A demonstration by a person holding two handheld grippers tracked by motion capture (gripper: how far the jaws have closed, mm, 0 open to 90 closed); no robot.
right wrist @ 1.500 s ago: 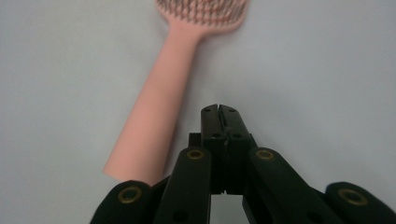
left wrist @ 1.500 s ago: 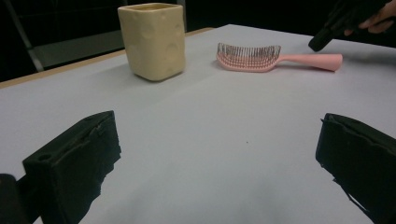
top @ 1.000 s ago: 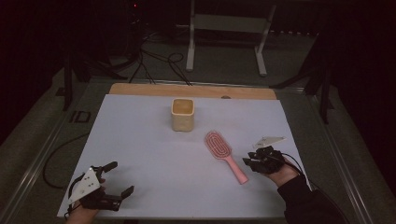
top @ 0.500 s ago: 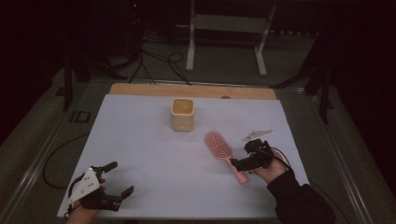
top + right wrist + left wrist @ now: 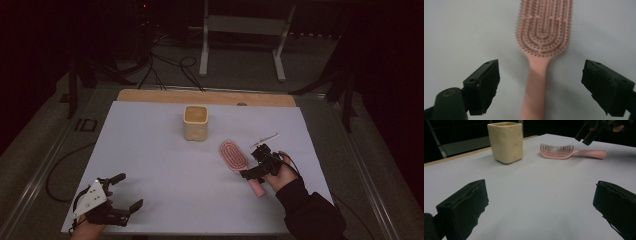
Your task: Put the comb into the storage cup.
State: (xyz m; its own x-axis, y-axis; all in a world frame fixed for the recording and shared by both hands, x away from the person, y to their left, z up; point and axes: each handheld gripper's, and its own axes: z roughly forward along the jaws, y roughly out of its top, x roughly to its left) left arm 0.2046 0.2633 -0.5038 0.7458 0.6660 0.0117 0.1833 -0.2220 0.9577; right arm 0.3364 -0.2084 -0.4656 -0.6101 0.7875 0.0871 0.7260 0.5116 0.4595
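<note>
Right tongs (image 5: pixel 540 87) hovering over pink plastic paddle hairbrush (image 5: pixel 541 45), lower right of high view on white table (image 5: pixel 160 165); jaws just been opening, now wide, nothing gripped. Brush looking light, rigid, slick: pinching mid-handle looks best. Left tongs (image 5: pixel 539 210) idling open, empty.

- The hairbrush (image 5: pixel 541 37) looks like smooth pink plastic with a soft, matt sheen; its bristles are fine plastic pins.
- The cup (image 5: pixel 506 141) looks like cream ceramic, its walls dimpled and faintly glossy.
- The table cover (image 5: pixel 150 165) is a smooth, matt white sheet.
- The table edge (image 5: pixel 165 96) at the far side shows bare light wood.
- The pads (image 5: pixel 486 87) of the right gripper (image 5: pixel 541 88) look like matt black rubber, slightly rough.
</note>
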